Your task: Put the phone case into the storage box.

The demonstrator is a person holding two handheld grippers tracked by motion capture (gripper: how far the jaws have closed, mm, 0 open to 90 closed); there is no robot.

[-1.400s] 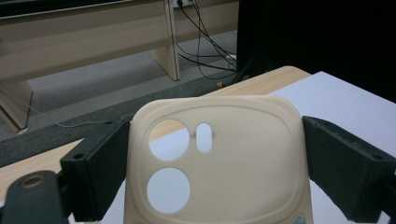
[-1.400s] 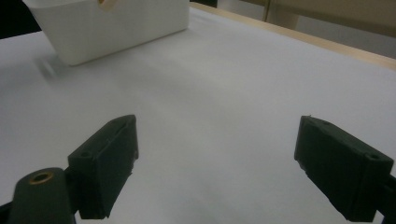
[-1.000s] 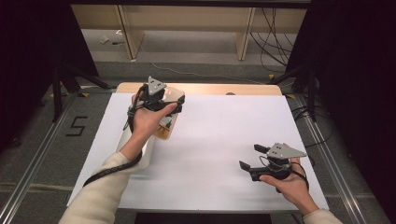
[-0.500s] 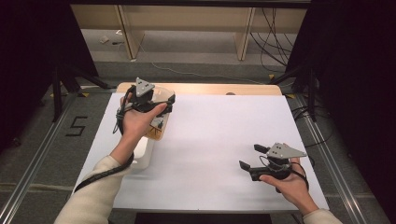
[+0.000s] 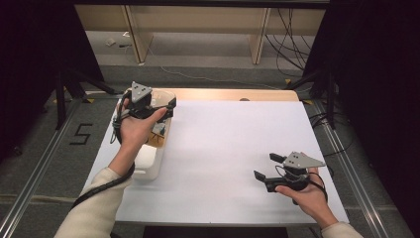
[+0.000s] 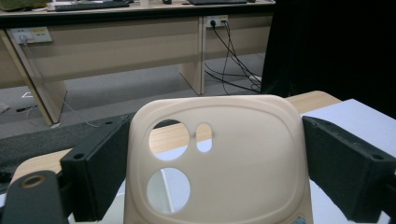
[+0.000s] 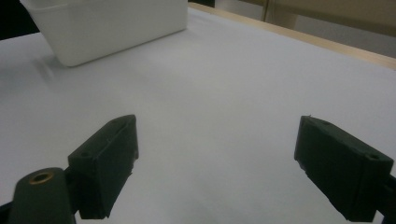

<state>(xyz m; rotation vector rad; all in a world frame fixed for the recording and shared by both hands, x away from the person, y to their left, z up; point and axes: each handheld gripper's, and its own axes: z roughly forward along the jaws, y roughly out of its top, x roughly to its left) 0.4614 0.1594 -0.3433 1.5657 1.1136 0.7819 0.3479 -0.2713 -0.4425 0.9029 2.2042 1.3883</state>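
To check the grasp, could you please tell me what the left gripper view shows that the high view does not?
Left gripper view: the cream phone case up close with three cut-outs, clamped in the left gripper. High view: the open right gripper at the right and the white bin under the left hand. Both: the white table cover.

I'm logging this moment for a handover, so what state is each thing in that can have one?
Left gripper: shut on the cream phone case, raised over the bin.
Cream phone case: held upright between the jaws, camera cutouts at its upper left.
Right gripper: open, holding nothing, low over the white table cover.
White bin: upright, open-topped, at the table's left edge.
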